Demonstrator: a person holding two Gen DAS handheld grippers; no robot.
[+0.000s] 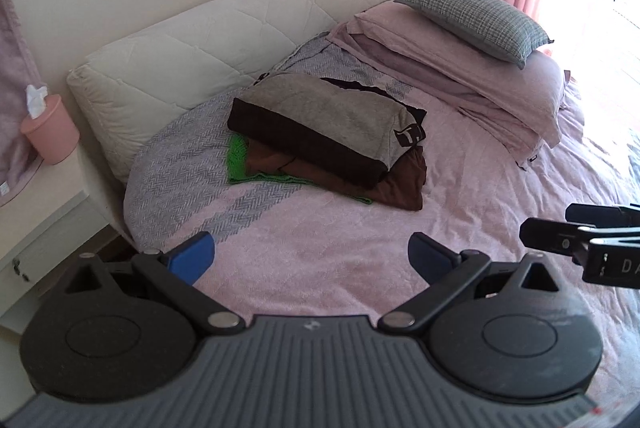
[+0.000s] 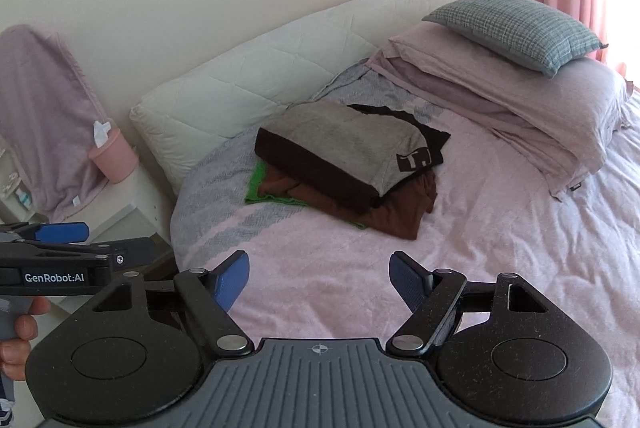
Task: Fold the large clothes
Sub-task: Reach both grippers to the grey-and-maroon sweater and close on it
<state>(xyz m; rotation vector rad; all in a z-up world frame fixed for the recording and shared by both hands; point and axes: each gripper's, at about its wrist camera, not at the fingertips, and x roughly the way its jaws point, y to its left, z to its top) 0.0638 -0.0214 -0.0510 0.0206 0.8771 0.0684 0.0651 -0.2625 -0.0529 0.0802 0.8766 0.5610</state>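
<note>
Both tongs spread wide, nothing pinched. Left tongs (image 1: 312, 258) and right tongs (image 2: 320, 278) hover over bare pink bedspread (image 1: 360, 268) in the lower half of each frame, well short of the clothes.

Stack of clothes (image 1: 328, 140) sits mid-frame on the bed, just below the white quilted headboard cushion (image 1: 224, 60). Top: grey-and-dark-brown garment (image 2: 344, 152), already folded, logo at its right end. Under it a brown garment (image 2: 396, 216), crumpled, spilling out lower right. Green garment (image 1: 240, 160) at the bottom, only its left edge showing.

Handling guess: all soft, limp knit or fleece, light to moderate weight, non-slip, not fragile. Will sag and drape once lifted; no stiffness to rely on. Top piece looks bulky, so likely to unfold if grabbed by one layer only.

Grip advice: pinch through a full folded edge or at two corners, one tongs each, spaced wide. For the brown one, take the loose lower-right edge, pull clear onto the open bedspread before folding.

Pillows (image 1: 480, 20) upper right, clear of the work area.
</note>
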